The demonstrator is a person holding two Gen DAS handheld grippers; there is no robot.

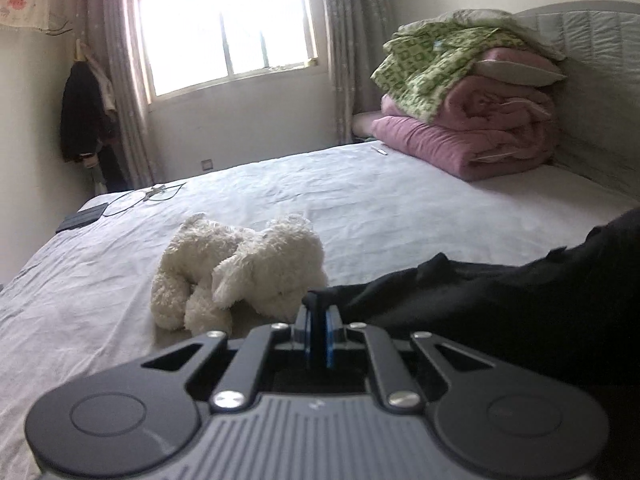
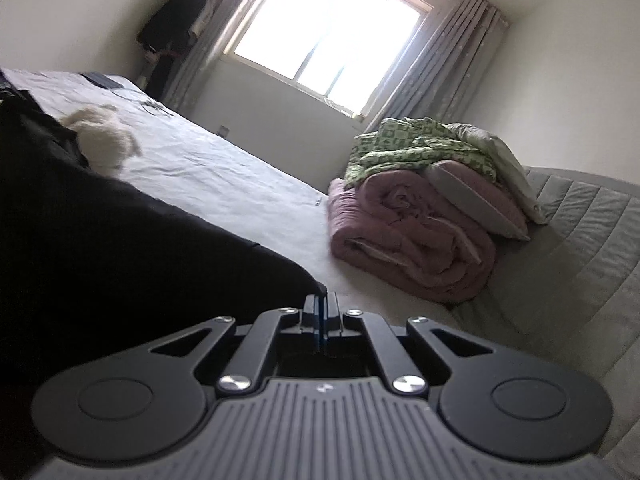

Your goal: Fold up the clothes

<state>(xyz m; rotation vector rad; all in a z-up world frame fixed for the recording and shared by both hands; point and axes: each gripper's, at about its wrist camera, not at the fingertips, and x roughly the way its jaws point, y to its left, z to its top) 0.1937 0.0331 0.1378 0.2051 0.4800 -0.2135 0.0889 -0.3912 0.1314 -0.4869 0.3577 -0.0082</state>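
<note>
Fabric of a black garment [image 1: 500,300] is pinched at one corner between the closed blue-padded fingers of the left gripper [image 1: 319,312], the dark cloth spreading away to the right above a white-sheeted bed [image 1: 360,200]. In the right wrist view the right gripper [image 2: 321,300] is likewise clamped on another edge of the same black garment [image 2: 120,248], which fills the left side of that view and hangs between the two tools. A fluffy cream-white plush toy [image 1: 240,276] lies on the sheet just beyond the left gripper, close to the garment's edge. Near the padded grey headboard [image 1: 592,80] sits a stack of folded pink quilts [image 1: 480,136] topped by a green patterned blanket [image 1: 432,64]. Behind them a bright window [image 1: 224,20] stands between grey curtains.
</note>
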